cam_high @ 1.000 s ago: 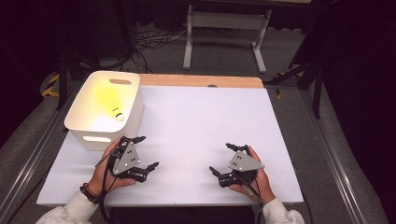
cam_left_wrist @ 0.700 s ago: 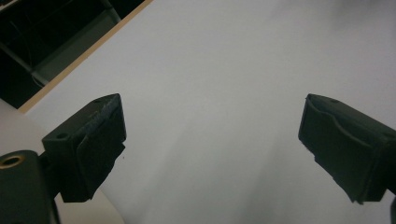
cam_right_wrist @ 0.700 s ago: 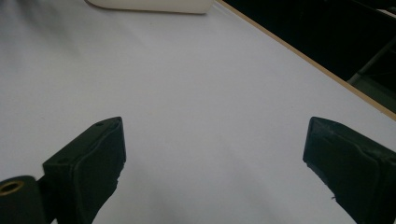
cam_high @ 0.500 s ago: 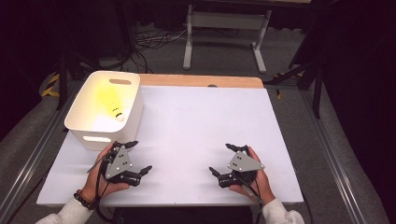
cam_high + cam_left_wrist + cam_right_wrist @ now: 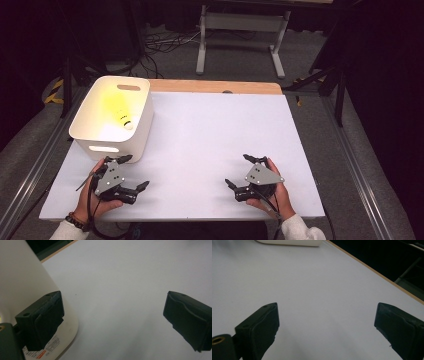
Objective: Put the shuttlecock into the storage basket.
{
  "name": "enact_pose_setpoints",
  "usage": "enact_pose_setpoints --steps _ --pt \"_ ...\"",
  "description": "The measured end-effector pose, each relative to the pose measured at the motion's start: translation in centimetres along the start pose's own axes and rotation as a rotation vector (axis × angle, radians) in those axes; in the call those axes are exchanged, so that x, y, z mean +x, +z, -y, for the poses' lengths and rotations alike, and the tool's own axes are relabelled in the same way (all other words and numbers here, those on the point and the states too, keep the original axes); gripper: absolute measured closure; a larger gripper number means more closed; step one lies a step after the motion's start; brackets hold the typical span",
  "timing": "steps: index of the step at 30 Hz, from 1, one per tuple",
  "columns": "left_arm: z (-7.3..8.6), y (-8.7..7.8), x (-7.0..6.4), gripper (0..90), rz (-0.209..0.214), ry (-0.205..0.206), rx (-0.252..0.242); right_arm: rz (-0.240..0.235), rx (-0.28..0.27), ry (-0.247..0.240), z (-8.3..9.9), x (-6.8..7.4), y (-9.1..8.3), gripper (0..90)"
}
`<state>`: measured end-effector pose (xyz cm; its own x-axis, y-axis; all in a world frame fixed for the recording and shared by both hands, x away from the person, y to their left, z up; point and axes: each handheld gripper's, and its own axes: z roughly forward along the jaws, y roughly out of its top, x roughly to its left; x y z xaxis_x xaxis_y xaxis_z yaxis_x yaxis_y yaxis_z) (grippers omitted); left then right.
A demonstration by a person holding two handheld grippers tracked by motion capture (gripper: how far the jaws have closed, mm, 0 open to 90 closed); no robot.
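Flanking left tongs (image 5: pixel 134 172): white bin (image 5: pixel 90 135).

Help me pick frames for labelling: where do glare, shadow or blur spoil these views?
High view: the white bin interior glares yellow, washing out the yellow shuttlecock; the surroundings fall into darkness. Left gripper view: the bin wall is overexposed, the near jaws soft. Right gripper view: the table is evenly lit, the jaws slightly blurred.
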<state>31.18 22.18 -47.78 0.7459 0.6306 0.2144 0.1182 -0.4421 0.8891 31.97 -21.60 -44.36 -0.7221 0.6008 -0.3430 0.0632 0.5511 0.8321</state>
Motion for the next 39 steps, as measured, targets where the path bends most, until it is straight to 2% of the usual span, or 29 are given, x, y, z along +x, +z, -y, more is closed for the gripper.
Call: enact_pose_setpoints --steps 7,8,15,20,25,28,32,39 --pt "0.46 -0.74 0.29 4.1 -0.015 -0.031 -0.013 0.014 0.004 0.008 0.34 -0.13 -0.36 6.4" --pt "0.43 -0.79 0.36 4.1 -0.021 -0.026 -0.012 0.016 0.004 0.006 0.30 -0.14 -0.45 6.4" --pt "0.38 -0.63 0.25 4.2 -0.011 -0.038 -0.015 0.030 -0.008 0.006 0.25 -0.16 -0.75 6.7" --pt "0.39 -0.49 0.24 4.3 -0.014 -0.029 -0.011 0.035 -0.006 0.002 0.26 -0.13 -0.79 6.6" --pt "0.47 -0.76 0.22 4.3 -0.016 -0.030 -0.014 0.048 -0.007 0.023 0.21 -0.22 -0.83 6.6" --pt "0.44 -0.75 0.22 4.3 -0.021 -0.018 -0.013 0.045 -0.005 0.018 0.13 -0.06 -0.74 6.6" --pt "0.44 -0.59 0.20 4.5 -0.016 -0.030 -0.007 0.042 -0.006 0.021 0.17 -0.09 -0.67 6.6" --pt "0.38 -0.30 0.13 4.5 -0.015 -0.021 0.003 0.038 -0.012 0.025 0.30 -0.26 -0.82 6.6"
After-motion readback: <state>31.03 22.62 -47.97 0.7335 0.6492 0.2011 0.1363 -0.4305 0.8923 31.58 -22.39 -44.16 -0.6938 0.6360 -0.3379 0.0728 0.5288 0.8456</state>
